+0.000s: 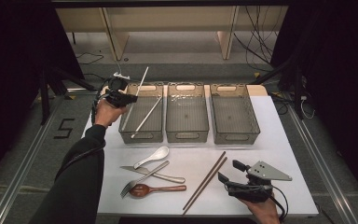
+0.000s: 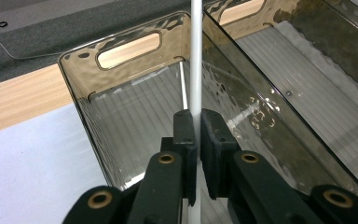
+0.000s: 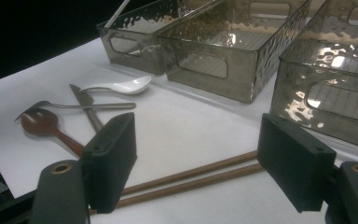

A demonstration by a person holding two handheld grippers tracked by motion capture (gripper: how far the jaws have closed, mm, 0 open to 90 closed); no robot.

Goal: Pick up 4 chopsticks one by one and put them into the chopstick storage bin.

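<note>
My left gripper [image 1: 131,98] is shut on a white chopstick [image 1: 142,80] that sticks up and back over the left smoky bin [image 1: 141,135]. In the left gripper view the left gripper [image 2: 199,135] pinches the white chopstick [image 2: 196,56] above that left bin [image 2: 121,70]. A second white chopstick [image 1: 148,114] lies slanted inside the same bin. My right gripper [image 1: 229,171] stands open at the table's front right, just right of two brown chopsticks [image 1: 205,180]. In the right gripper view the right gripper [image 3: 196,165] is wide apart above the brown chopsticks [image 3: 191,179].
A middle bin [image 1: 187,135] and a right bin [image 1: 236,136] stand beside the left one. In front lie a white soup spoon [image 1: 153,157], a knife [image 1: 161,175], a fork [image 1: 140,180] and a wooden spoon [image 1: 156,189]. White table top [image 1: 279,140].
</note>
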